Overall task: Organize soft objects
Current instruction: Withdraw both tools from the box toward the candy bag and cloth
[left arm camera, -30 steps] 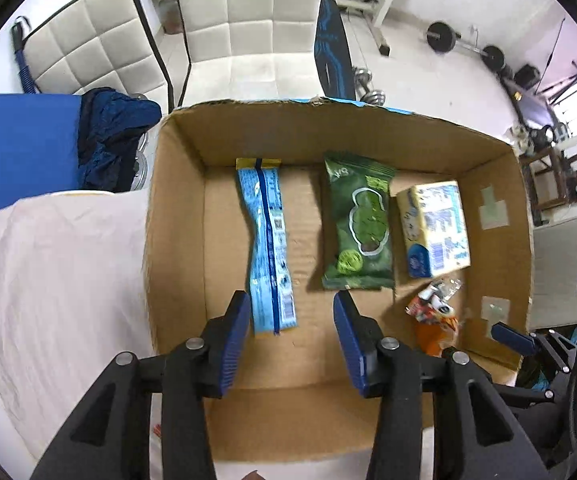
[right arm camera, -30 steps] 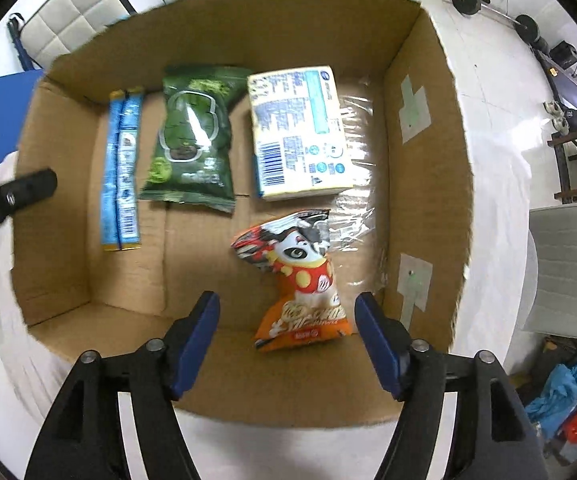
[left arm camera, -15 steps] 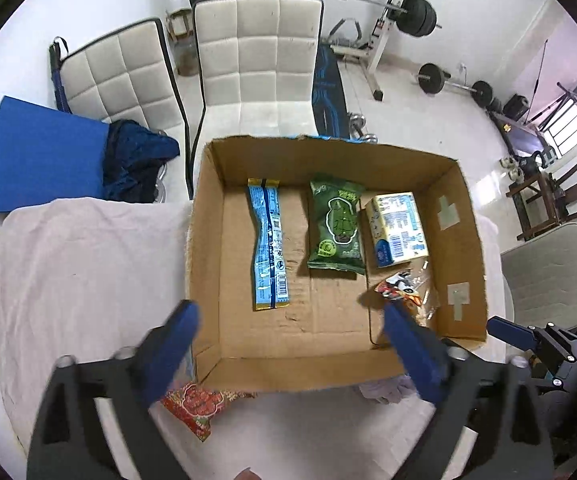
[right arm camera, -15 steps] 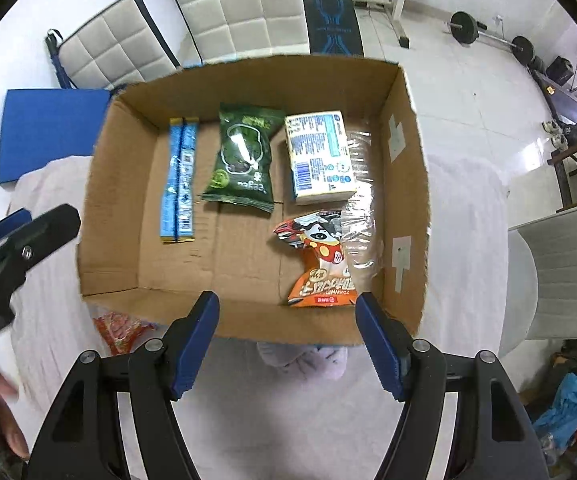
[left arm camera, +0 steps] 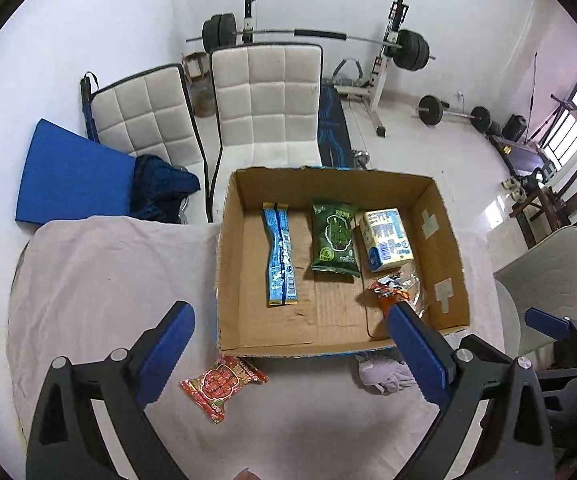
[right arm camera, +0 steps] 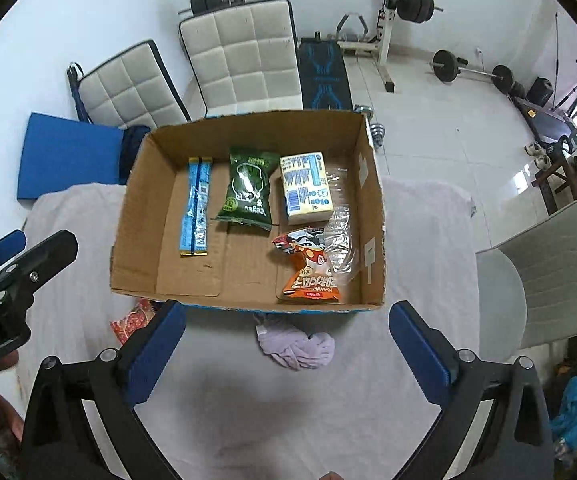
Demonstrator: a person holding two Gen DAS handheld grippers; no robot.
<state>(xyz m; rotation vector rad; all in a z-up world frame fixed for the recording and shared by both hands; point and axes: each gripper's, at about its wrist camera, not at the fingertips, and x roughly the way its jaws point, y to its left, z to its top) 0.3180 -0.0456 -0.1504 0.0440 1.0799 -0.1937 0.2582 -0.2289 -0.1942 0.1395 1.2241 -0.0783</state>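
Both your left claw (left arm camera: pixel 288 354) and right claw (right arm camera: pixel 286 348) were opening, empty. The crumpled lilac cloth (right arm camera: pixel 296 346) lay against the brown cardboard box (right arm camera: pixel 244 302) at the tabletop's near edge; soft, light: pinch its bunched middle.

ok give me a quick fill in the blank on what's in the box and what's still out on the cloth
1. The cardboard box holds ____ packets.
2. The packet between the long blue packet and the pale tissue pack is ____ in colour.
3. The red snack packet lies ____ the box, on the cloth.
4. The crumpled item on the cloth between the right tool's fingers is ____ in colour.

Missing words: four; green; outside; lilac
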